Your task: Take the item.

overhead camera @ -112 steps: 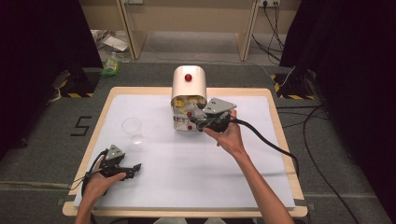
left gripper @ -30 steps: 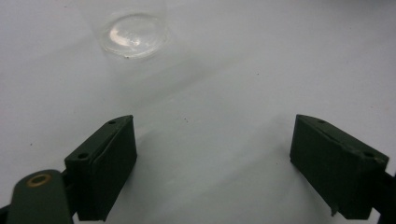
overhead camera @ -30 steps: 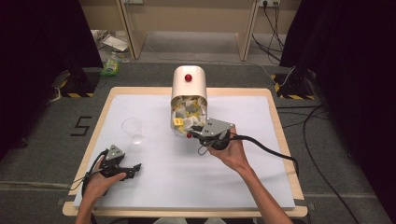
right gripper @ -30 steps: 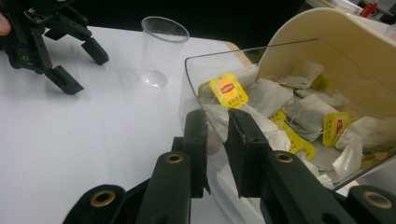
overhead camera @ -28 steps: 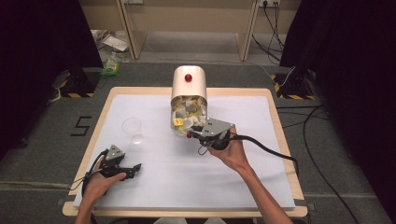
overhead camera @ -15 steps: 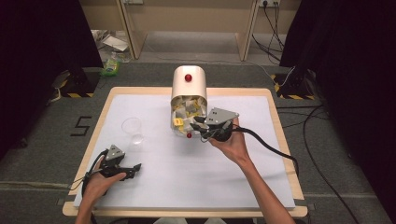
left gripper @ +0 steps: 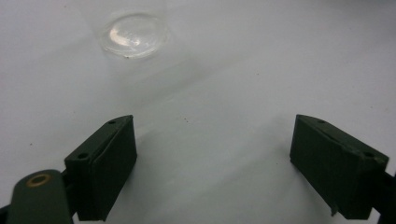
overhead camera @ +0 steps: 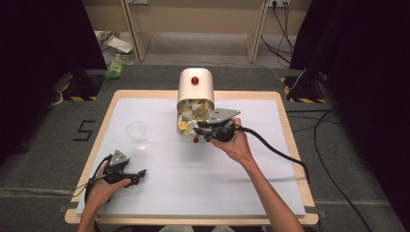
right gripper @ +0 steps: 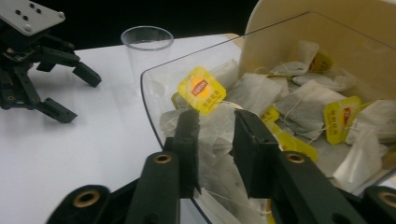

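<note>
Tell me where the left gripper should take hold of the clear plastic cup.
Grip the clear plastic cup by its side wall, coming in level from the person's side, jaws either side. It stands upright with its mouth up, and the left gripper, jaws wide open, already points toward it.

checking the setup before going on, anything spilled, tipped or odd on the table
Nothing stands out. The tea bags are all inside the open dispenser, none on the table, and the clear cup stands upright and empty.

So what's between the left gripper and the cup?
Nothing: in the left gripper view, bare white table runs from the open left gripper to the clear cup. The high view shows the same gap.
</note>
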Motion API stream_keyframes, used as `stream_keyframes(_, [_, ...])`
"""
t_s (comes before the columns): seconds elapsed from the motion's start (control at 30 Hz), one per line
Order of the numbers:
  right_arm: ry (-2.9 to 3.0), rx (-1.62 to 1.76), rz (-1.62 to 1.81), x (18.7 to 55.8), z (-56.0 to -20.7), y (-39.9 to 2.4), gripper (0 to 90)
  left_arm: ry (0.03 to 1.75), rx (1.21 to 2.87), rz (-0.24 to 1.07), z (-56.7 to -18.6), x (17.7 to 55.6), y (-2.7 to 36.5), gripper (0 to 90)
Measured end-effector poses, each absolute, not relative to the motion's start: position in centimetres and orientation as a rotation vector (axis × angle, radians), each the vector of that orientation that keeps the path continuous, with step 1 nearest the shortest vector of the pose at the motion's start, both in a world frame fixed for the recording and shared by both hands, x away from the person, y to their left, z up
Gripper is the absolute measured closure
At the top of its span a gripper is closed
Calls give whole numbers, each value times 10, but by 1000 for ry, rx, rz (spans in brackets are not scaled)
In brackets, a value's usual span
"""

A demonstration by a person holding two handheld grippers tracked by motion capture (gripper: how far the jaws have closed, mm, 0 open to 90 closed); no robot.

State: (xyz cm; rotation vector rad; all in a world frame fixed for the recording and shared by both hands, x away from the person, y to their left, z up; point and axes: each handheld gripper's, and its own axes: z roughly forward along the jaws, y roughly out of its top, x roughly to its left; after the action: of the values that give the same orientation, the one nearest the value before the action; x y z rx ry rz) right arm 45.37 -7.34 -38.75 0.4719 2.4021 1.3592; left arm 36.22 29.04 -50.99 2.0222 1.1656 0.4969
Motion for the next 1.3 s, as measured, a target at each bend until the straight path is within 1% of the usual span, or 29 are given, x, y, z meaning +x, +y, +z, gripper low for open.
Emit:
stream_keyframes(0.03, [2402,472,1359,454,-388,-73,736,1166,2022,497,-510,362,290,137])
stream_keyframes(0.07, [2413,464,1366,454,-388,-73,788,1166,2023,497,-510,362,290,137])
stream_keyframes(0.1, [2413,464,1366,454,-388,-73,788,1166,2023,497,-510,362,290,137])
stream_keyframes(0.13, [2426,466,1366,453,-389,-72,846,1166,2023,497,-510,362,290,137])
stream_keyframes(0.17, [2429,467,1363,453,-390,-72,872,1166,2023,497,-510,362,290,137])
stream_keyframes(0.2, [2429,467,1363,453,-390,-72,872,1166,2023,497,-510,362,290,137])
stream_keyframes(0.23, [2435,467,1369,453,-390,-72,900,1166,2023,496,-510,362,290,137])
stream_keyframes(0.53, [2386,461,1347,453,-379,-72,900,1166,2020,496,-510,362,290,137])
stream_keyframes(0.67, [2334,468,1362,453,-365,-75,900,1167,2024,496,-510,362,291,138])
stream_keyframes(0.77, [2375,509,1358,455,-365,-75,900,1166,2024,496,-510,362,290,137])
stream_keyframes(0.9, [2406,607,1360,457,-370,-69,704,1166,2023,496,-510,362,290,137])
stream_keyframes(0.93, [2406,607,1360,457,-370,-69,704,1165,2023,496,-510,362,291,137])
stream_keyframes(1.07, [2431,696,1346,458,-380,-59,609,1166,2023,495,-510,362,291,137])
stream_keyframes(1.17, [2436,734,1323,461,-384,-56,612,1166,2025,496,-510,362,291,137])
stream_keyframes(1.27, [2449,737,1292,461,-385,-54,675,1162,2025,498,-510,362,291,137])
stream_keyframes(1.3, [2449,737,1292,461,-385,-54,675,1162,2025,498,-510,362,291,137])
